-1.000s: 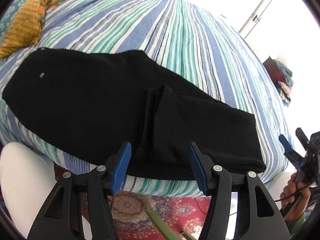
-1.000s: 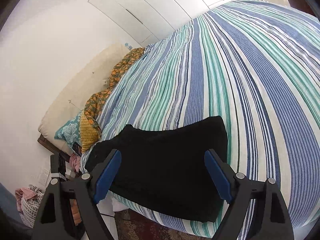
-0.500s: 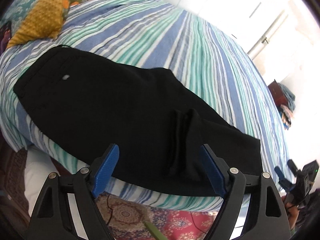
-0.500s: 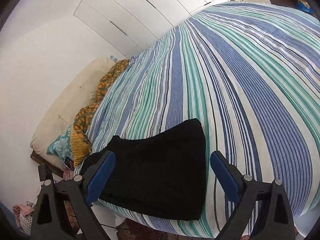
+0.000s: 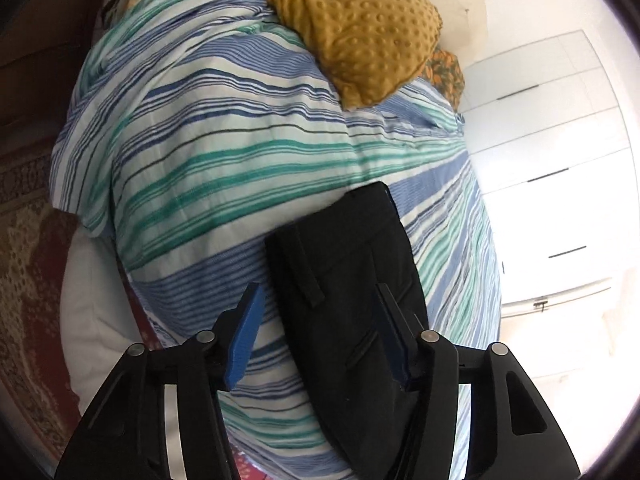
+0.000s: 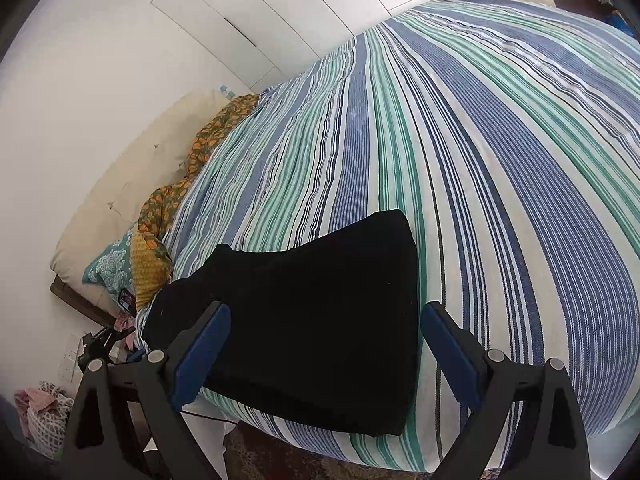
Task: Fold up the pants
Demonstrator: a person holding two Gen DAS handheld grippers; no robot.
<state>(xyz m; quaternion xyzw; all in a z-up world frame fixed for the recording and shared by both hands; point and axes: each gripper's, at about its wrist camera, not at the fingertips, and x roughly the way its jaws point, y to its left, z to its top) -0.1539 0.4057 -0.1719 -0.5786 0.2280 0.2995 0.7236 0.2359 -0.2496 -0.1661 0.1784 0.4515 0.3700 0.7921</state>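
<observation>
The left hand-held gripper (image 5: pixel 316 332) tilts downward, jaws closing; the right hand-held gripper (image 6: pixel 324 354) hangs spread wide.

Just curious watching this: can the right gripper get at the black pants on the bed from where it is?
Probably yes: the right gripper hangs open just over the black pants, with nothing between them.

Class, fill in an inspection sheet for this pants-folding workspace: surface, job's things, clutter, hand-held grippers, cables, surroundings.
Surface: striped bedspread, lightly wrinkled.
Job's things: black pants lying near the bed edge; waistband end faces the left camera.
Clutter: mustard dotted blanket, floral cloth and teal pillow at the head end.
Grippers: left hand-held gripper closing, waistband between the fingers, not pressed; right hand-held gripper open above the pants.
Cables: nothing seen.
Surroundings: white wardrobe doors, patterned rug.
</observation>
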